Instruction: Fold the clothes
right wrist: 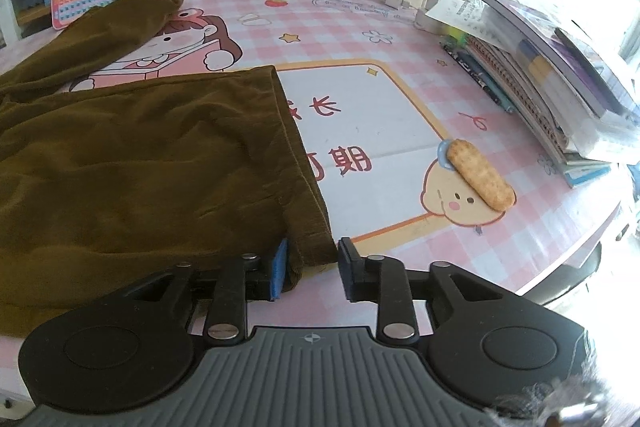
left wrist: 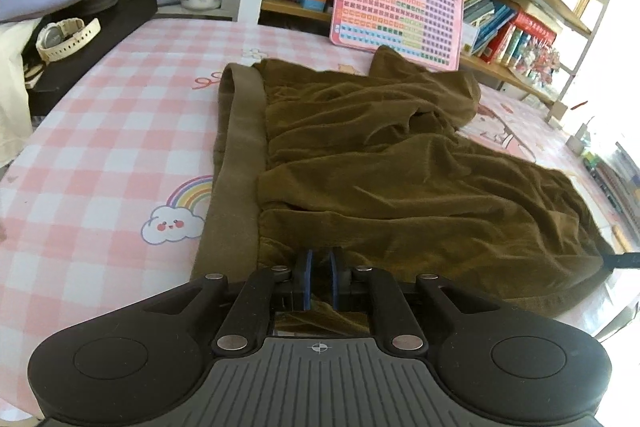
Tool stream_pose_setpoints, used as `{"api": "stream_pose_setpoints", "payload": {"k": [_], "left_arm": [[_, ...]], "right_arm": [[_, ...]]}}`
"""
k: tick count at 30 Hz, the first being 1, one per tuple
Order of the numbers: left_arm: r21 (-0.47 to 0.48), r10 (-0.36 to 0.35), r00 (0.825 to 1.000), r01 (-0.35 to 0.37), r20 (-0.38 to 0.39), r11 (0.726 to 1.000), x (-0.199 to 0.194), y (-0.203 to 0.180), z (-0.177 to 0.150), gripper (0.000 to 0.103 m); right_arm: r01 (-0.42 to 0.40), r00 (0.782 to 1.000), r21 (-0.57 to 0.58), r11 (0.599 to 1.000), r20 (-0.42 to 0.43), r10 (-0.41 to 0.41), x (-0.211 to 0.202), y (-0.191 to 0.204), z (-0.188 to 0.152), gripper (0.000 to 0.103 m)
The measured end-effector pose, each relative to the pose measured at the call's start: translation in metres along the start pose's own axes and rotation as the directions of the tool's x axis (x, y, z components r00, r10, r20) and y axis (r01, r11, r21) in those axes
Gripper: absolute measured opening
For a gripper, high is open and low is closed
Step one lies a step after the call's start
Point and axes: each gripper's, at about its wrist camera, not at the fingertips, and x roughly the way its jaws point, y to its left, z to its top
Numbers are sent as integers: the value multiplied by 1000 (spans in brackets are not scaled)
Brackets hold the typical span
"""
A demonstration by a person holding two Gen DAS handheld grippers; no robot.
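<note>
Olive-brown trousers (left wrist: 380, 163) lie rumpled on the pink checked table mat (left wrist: 104, 131), waistband (left wrist: 236, 163) to the left. My left gripper (left wrist: 319, 267) is shut on the near edge of the trousers close to the waistband. In the right wrist view the trouser leg (right wrist: 160, 167) ends in a hem (right wrist: 304, 179). My right gripper (right wrist: 312, 267) is open, its jaws on either side of the hem's near corner, the left blue pad (right wrist: 280, 267) against the cloth. The second leg (right wrist: 120, 23) lies further back.
A pink keyboard toy (left wrist: 396, 7) leans on the bookshelf at the back. A watch (left wrist: 64, 39) lies on a black box at the left. A biscuit (right wrist: 480, 175) lies on the mat to the right. Stacked books (right wrist: 560, 95) line the right edge.
</note>
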Motion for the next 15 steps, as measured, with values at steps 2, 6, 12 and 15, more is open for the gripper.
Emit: {"api": "stream_pose_setpoints", "payload": {"k": [2,6,12,15], "left_arm": [[1,-8,999,8,36,1000,-9,0,4,15],[6,-31,995,31,93,1000,-24,-3,13,15],[2,-58,988,58,143,998,-35,-9,20,15],[0,-64,987,64,151,998,-37,-9,21,15]], "right_arm": [[-18,1000,24,1000,23,18,-10,1,-2,34],[-77,994,32,997,78,74,-34,7,-3,37],[-158,977,2,987,144,156,-64,27,3,39],[-199,964,-20,980,174,200,-76,37,9,42]]}}
